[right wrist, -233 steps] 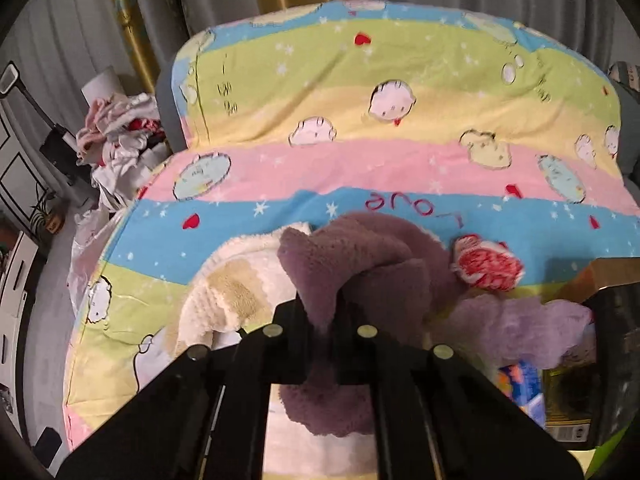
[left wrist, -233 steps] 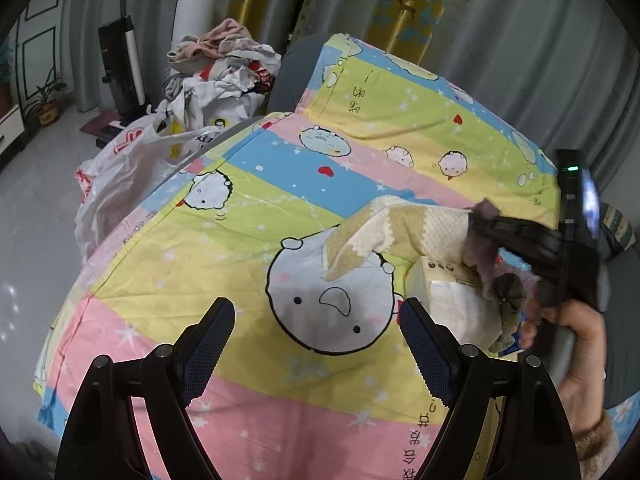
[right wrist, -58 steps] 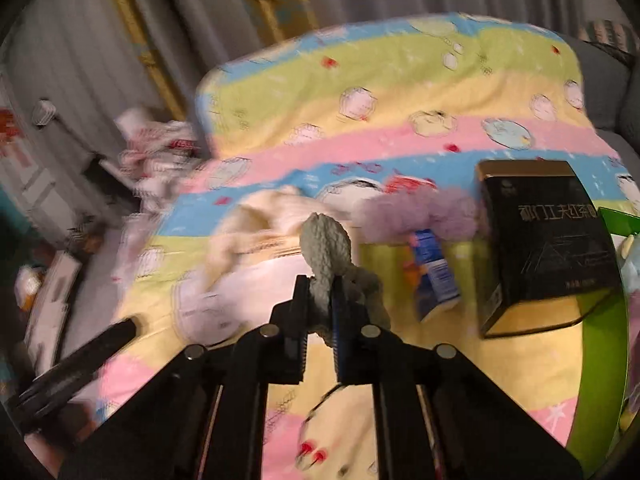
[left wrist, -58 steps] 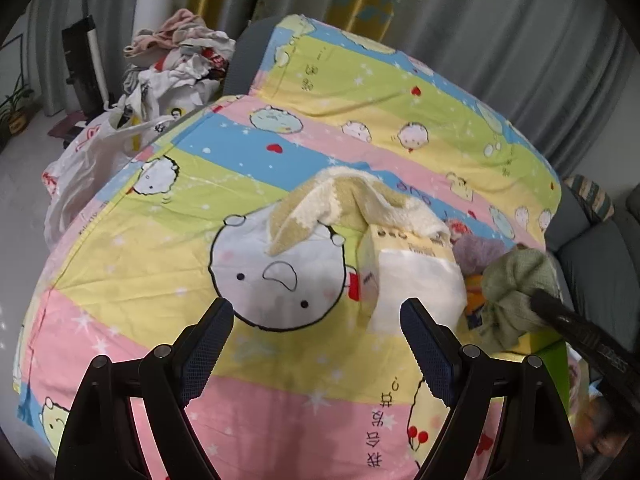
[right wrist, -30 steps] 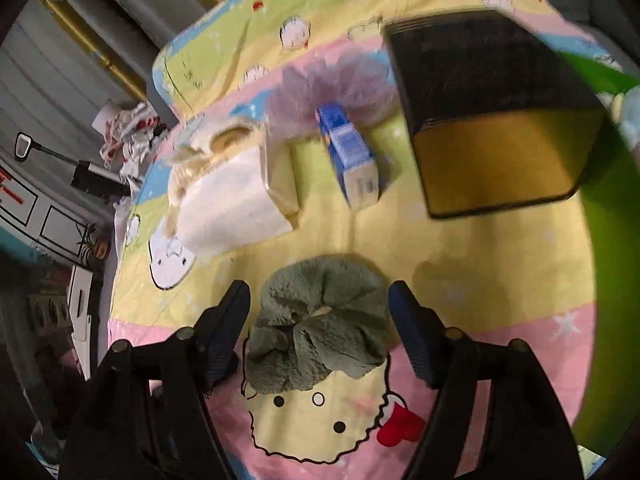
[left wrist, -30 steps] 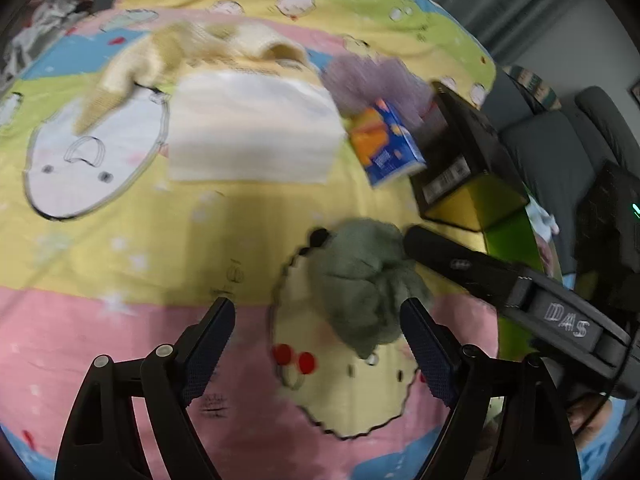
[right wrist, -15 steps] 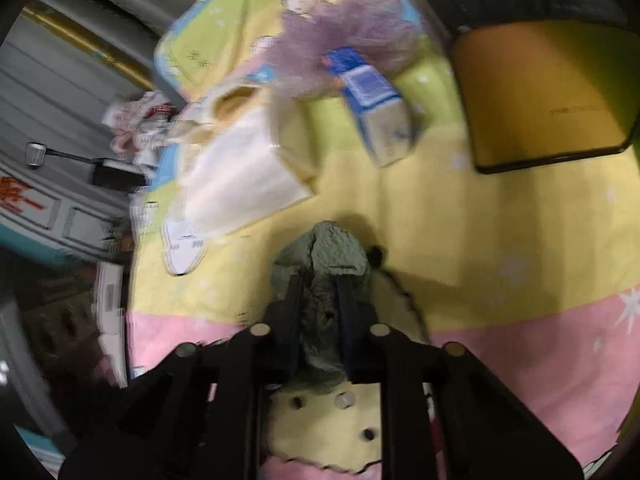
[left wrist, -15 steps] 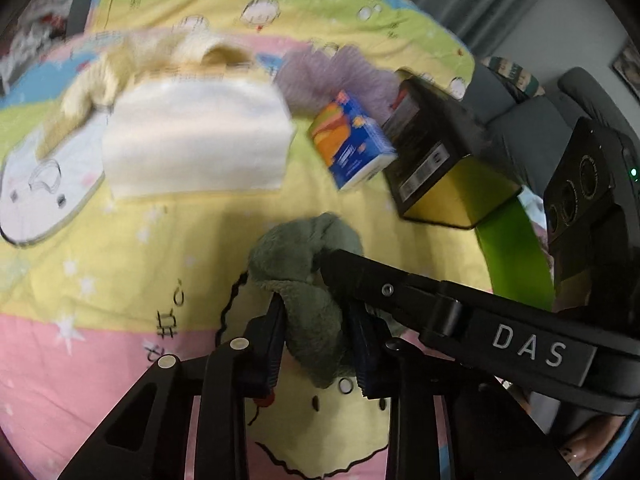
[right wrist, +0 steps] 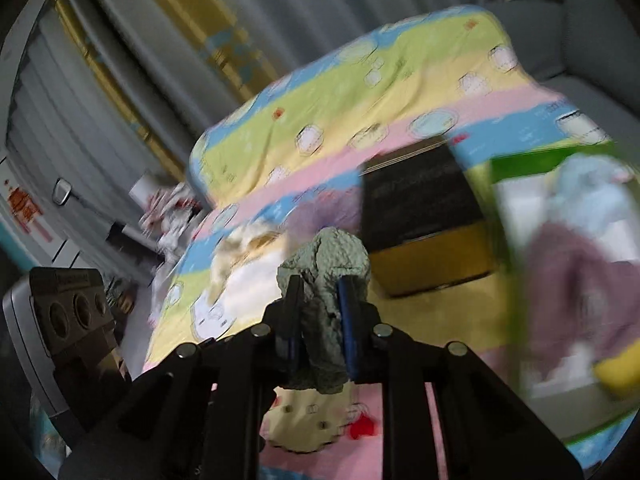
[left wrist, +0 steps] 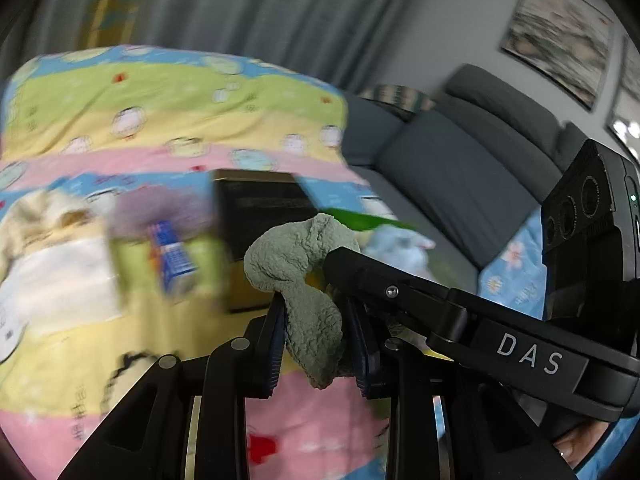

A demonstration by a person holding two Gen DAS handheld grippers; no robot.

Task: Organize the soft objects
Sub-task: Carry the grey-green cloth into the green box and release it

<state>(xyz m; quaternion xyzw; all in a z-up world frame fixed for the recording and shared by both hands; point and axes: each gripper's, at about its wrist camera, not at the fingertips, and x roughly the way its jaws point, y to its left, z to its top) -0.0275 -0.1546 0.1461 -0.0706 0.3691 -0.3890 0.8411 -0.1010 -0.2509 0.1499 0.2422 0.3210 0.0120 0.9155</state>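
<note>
A fuzzy green cloth (left wrist: 304, 276) is pinched by both grippers and held up above the striped cartoon bedsheet (left wrist: 120, 120). My left gripper (left wrist: 318, 336) is shut on its lower part. My right gripper (right wrist: 320, 320) is shut on the same green cloth (right wrist: 328, 264), and its finger crosses the left wrist view from the right. A purple fuzzy cloth (left wrist: 156, 208) and a cream knitted cloth (left wrist: 36, 212) lie on the sheet behind a white tissue pack (left wrist: 52, 276). More soft things, purple and pale blue, lie in a green bin (right wrist: 560, 160) at the right.
A black and gold box (left wrist: 256, 208) and a small blue and orange carton (left wrist: 172, 256) stand on the sheet. A grey sofa (left wrist: 460, 152) is at the right. Curtains hang behind. A heap of clothes (right wrist: 168, 208) lies at the far left. Both views are blurred.
Both grippers have lifted the green cloth off the sheet and tilted upward, so the sofa and wall now show. Before that the left gripper closed on the cloth.
</note>
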